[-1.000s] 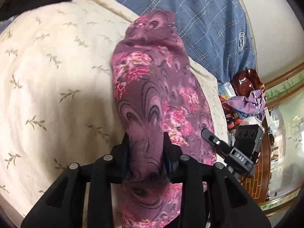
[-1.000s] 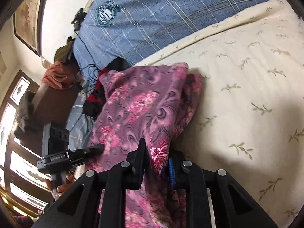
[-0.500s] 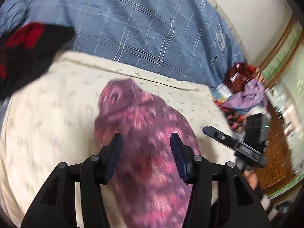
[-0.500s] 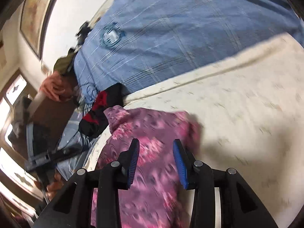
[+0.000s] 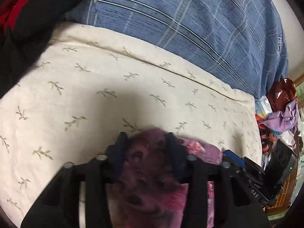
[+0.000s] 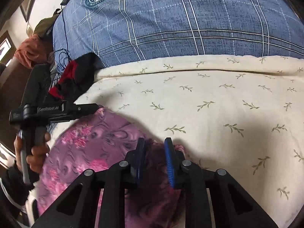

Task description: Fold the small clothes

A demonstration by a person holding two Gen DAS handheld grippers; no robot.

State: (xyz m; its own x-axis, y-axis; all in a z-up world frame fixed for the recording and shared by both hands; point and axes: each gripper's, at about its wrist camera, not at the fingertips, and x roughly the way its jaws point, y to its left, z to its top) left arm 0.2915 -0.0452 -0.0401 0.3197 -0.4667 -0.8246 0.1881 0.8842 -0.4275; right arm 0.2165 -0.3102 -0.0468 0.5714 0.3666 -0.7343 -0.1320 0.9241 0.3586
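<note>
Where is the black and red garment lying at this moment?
The black and red garment lies at the left edge of the cream leaf-print quilt, against the blue plaid bedding. In the left wrist view it fills the upper left corner.

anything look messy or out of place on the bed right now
The purple floral garment lies bunched rather than flat on the cream quilt. A black and red garment sits crumpled at the quilt's edge. Nothing looks spilled or damaged.

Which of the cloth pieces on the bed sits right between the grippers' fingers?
The purple floral garment, lying on the cream leaf-print blanket under both open grippers. The black-and-red garment lies apart at the blanket's far left edge, against the blue plaid cover.
</note>
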